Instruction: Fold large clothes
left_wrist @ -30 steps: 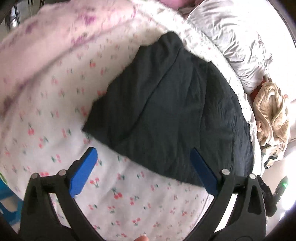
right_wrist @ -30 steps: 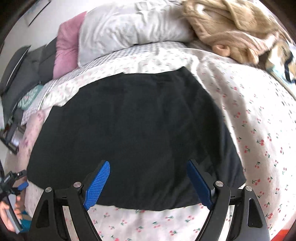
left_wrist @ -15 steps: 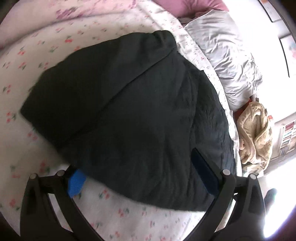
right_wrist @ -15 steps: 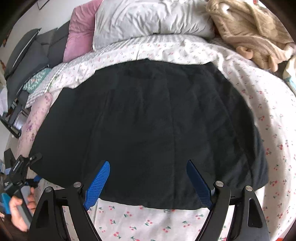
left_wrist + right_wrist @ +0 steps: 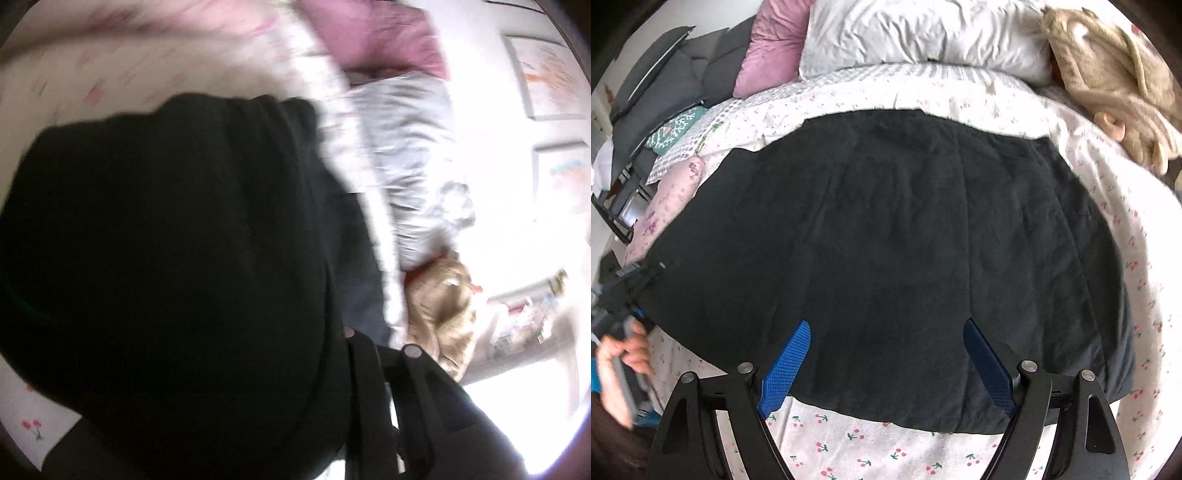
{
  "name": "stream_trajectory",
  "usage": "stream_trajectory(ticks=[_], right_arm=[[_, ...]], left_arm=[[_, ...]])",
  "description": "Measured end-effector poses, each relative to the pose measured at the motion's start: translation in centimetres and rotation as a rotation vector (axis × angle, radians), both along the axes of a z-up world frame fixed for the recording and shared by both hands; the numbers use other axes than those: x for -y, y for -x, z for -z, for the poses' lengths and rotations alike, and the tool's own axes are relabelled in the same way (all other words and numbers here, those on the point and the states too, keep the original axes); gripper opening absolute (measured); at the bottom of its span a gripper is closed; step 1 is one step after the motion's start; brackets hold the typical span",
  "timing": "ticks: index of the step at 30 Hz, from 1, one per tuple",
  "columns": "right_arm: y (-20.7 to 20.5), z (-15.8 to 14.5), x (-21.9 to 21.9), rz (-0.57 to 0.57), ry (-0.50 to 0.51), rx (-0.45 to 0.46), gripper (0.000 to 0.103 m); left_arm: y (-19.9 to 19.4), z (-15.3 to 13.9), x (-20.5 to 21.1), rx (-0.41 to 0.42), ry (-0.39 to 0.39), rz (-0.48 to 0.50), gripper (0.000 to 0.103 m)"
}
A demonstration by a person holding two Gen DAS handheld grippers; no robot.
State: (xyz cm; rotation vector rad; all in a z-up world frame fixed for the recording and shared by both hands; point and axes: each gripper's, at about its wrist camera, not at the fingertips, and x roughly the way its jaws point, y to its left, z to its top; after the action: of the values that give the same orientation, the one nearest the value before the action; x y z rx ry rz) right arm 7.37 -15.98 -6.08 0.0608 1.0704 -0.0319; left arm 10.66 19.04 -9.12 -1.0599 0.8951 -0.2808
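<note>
A large black garment (image 5: 905,221) lies spread flat on the cherry-print bed sheet (image 5: 1126,206). My right gripper (image 5: 886,328) hovers open over its near hem, and its blue pads touch nothing. My left gripper (image 5: 646,271) is at the garment's left corner, held by a person's hand (image 5: 624,354). Its jaws are closing with the cloth between them. In the blurred left wrist view the black garment (image 5: 166,240) fills most of the frame and covers the pads. Only one black finger (image 5: 369,387) shows.
A white pillow (image 5: 923,29) and a pink pillow (image 5: 768,48) lie at the head of the bed. A beige plush heap (image 5: 1108,74) sits at the far right. A pink floral roll (image 5: 672,195) lies along the left edge, with grey furniture (image 5: 665,74) beyond.
The left gripper swung onto the garment's corner and its jaws came together, so the blue pads vanished under the cloth. The right gripper edged closer over the near hem and stayed open.
</note>
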Motion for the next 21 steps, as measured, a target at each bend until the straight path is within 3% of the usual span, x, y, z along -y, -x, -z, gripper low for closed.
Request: stream_trajectory(ticks=[2, 5, 10, 12, 16, 19, 21], right_arm=[[0.2, -0.5, -0.5, -0.026, 0.02, 0.022, 0.086], [0.1, -0.6, -1.4, -0.053, 0.013, 0.036, 0.086], [-0.6, 1.0, -4.6, -0.135, -0.01, 0.005, 0.086], [-1.0, 2.4, -5.9, -0.188, -0.022, -0.025, 0.086], [-2.3, 7.0, -7.2, -0.199, 0.0, -0.102, 0.089], [-3.0, 7.6, -6.9, -0.163, -0.025, -0.1, 0.092], [-3.0, 7.4, -6.3, -0.169, -0.049, -0.097, 0.092]], left_arm=[[0.9, -2.3, -0.4, 0.071, 0.023, 0.021, 0.019], [2.1, -3.1, -1.8, 0.096, -0.006, 0.001, 0.019], [2.1, 2.8, -5.3, -0.134, 0.001, -0.082, 0.02], [2.1, 3.8, -5.4, -0.157, 0.01, -0.102, 0.02], [2.0, -1.6, -3.2, 0.005, -0.138, -0.054, 0.019], [2.7, -6.4, -0.1, 0.168, -0.237, -0.004, 0.019], [3.1, -8.7, 1.9, 0.247, -0.257, 0.032, 0.019]])
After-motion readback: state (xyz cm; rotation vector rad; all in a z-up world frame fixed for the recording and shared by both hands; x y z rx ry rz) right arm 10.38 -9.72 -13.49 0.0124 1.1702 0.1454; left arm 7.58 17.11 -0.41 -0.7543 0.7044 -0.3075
